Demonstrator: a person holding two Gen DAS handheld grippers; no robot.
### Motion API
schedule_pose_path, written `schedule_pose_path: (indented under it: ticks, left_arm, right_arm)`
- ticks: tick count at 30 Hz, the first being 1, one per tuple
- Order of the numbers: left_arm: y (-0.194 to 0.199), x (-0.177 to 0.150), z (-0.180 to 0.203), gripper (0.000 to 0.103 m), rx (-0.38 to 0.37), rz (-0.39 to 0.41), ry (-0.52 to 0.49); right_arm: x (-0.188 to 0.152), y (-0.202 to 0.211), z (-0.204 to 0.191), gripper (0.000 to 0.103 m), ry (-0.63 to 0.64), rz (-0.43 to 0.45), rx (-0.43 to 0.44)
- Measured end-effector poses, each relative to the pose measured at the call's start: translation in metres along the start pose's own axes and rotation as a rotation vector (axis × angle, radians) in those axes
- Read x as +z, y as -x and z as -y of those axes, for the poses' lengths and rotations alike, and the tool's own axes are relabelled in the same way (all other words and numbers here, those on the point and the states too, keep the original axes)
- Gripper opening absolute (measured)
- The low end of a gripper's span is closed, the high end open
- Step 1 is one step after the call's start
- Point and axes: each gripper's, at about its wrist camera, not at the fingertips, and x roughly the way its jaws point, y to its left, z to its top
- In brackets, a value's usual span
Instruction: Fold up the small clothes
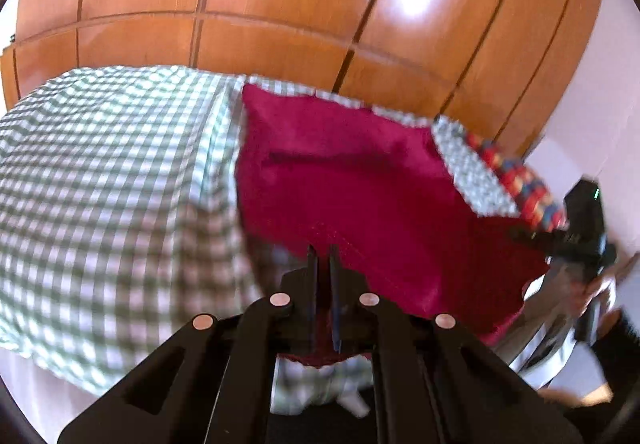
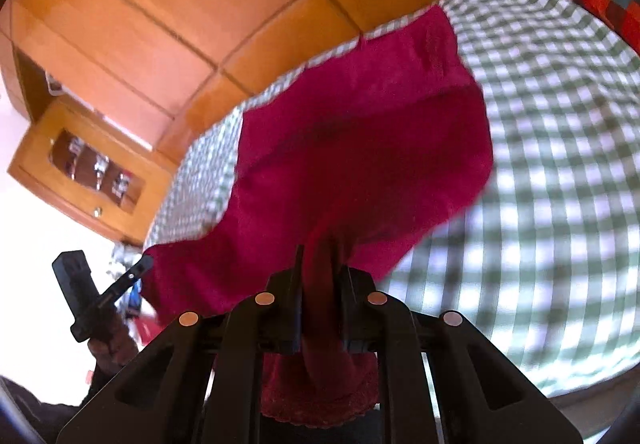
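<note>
In the left wrist view, the red garment (image 1: 352,179) spreads over the checked bed sheet (image 1: 104,179), reaching from the far edge of the bed back to the left hand-held gripper (image 1: 323,250). Its near hem runs straight into the fingers, which stand almost closed with only a thin gap, and red cloth shows between and below them, so the left hand-held gripper pinches the hem. Beyond the bed stands a wooden wardrobe (image 1: 280,3). At the bed's right side lies a multicoloured pillow (image 1: 516,175), and near it the right hand-held gripper (image 1: 532,234) meets the garment's right corner; the picture is too blurred to tell how its fingers stand from here.

In the right wrist view, the red garment (image 2: 360,131) lies on the checked bed sheet (image 2: 560,163) directly ahead of the right hand-held gripper (image 2: 318,252). A bunched fold of cloth passes between its narrowly set fingers and hangs below them, lace edge showing. To the garment's left, the left hand-held gripper (image 2: 144,264) touches its corner. A wooden cabinet (image 2: 92,171) stands beside the bed.
</note>
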Motion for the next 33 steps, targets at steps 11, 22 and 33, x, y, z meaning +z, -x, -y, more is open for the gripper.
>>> schedule_pose_path:
  ticks: [11, 22, 33]
  left_arm:
    - [-0.102, 0.079, -0.041, 0.007, 0.017, -0.085, 0.178]
    - [-0.104, 0.065, -0.103, 0.058, 0.024, -0.069, 0.408]
    - [-0.126, 0.004, -0.055, 0.039, 0.066, -0.168, 0.168]
  right_arm:
    - [0.079, -0.042, 0.044, 0.013, -0.113, 0.033, -0.083]
    - [0.071, -0.004, 0.066, 0.094, -0.163, 0.121, -0.051]
    - [0.028, -0.058, 0.057, 0.051, 0.053, -0.031, -0.292]
